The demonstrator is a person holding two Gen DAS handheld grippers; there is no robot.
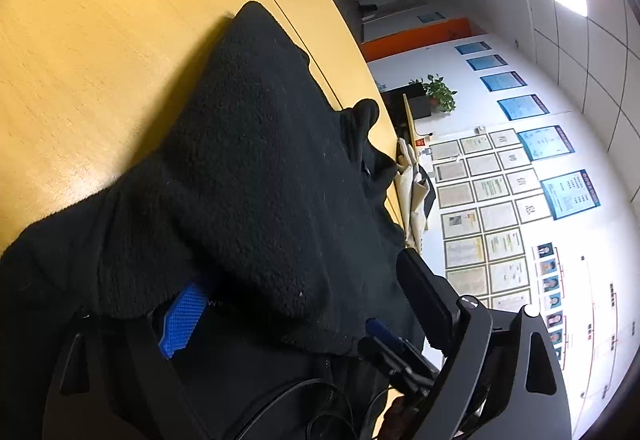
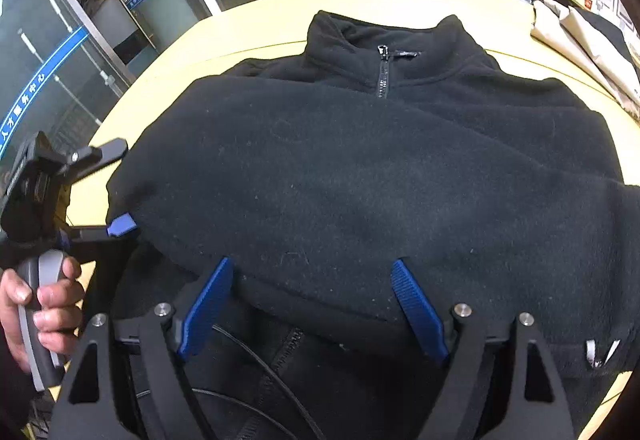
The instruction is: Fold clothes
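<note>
A black fleece jacket with a zip collar lies on the yellow table, a sleeve folded across its chest. My right gripper is open, its blue pads at the near hem of the fold, nothing between them. My left gripper shows at the jacket's left edge, one blue pad under the fleece. In the left wrist view the fleece drapes over the left gripper; one blue pad shows, the other finger is far apart on the right.
A cream and black garment lies at the table's far right edge; it also shows in the left wrist view. Glass doors stand beyond the table on the left. A wall with framed notices is on the right.
</note>
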